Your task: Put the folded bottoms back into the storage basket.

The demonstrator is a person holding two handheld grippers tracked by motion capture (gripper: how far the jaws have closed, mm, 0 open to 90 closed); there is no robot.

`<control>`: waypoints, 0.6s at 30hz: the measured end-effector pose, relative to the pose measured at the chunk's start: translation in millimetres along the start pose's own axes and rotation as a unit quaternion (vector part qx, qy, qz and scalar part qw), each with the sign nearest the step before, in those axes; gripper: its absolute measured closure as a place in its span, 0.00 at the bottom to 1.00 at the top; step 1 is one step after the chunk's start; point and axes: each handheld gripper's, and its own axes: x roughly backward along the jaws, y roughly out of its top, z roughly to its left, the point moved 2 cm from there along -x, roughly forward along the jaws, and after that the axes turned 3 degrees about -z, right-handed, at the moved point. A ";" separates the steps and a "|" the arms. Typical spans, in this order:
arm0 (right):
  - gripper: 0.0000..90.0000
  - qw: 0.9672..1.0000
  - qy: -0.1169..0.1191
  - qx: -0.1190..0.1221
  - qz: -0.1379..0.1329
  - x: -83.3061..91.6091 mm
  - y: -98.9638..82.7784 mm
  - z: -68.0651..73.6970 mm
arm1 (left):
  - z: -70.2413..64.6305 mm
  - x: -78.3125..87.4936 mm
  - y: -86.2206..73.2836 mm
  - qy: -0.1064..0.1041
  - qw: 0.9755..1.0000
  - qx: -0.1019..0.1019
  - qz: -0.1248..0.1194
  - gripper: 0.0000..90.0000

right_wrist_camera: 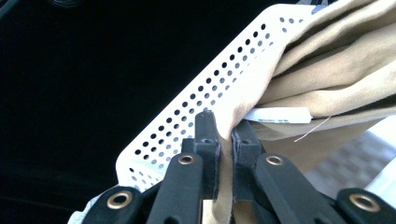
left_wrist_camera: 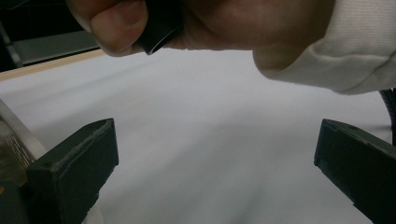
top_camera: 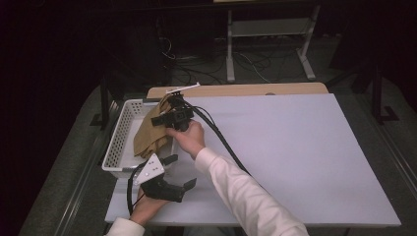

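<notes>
A: What is the right gripper (right_wrist_camera: 223,135) doing?

B: Its jaws are pinched tight on a fold of the tan cloth (right_wrist_camera: 327,70). A small white tag (right_wrist_camera: 279,115) sticks out of the cloth just beside the jaws.

A: Where is the cloth?

B: In the white basket (top_camera: 114,142), at the table's nine o'clock edge. It hangs over the basket's wall at three o'clock. The wall with holes (right_wrist_camera: 205,93) is right behind the jaws.

A: And the left gripper (top_camera: 173,173)?

B: Its jaws are wide apart and hold nothing. It sits at six o'clock from the basket, over the white table (top_camera: 295,157).

A: Is anything in its way?

B: The right hand (left_wrist_camera: 196,23) and white sleeve (left_wrist_camera: 345,42) cross at twelve o'clock in the left gripper view.

A: How are the arms?

B: The right arm (top_camera: 246,191) reaches up toward eleven o'clock. A black cable (top_camera: 221,140) runs along it. The left hand (top_camera: 147,206) is low, near the table's edge.
</notes>
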 end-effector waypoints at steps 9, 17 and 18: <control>0.92 1.000 -0.005 0.000 0.010 -10.8 -0.6 -1.6 | 0.0 0.1 0.0 0.000 1.000 0.000 0.000 0.00; 0.92 1.000 -0.007 -0.003 0.016 -22.0 -1.1 -2.2 | -0.1 0.5 0.0 0.001 1.000 0.000 0.000 0.00; 0.92 1.000 -0.007 -0.003 0.017 -23.8 -1.4 -2.5 | -0.1 0.6 0.0 0.001 1.000 0.000 0.000 0.00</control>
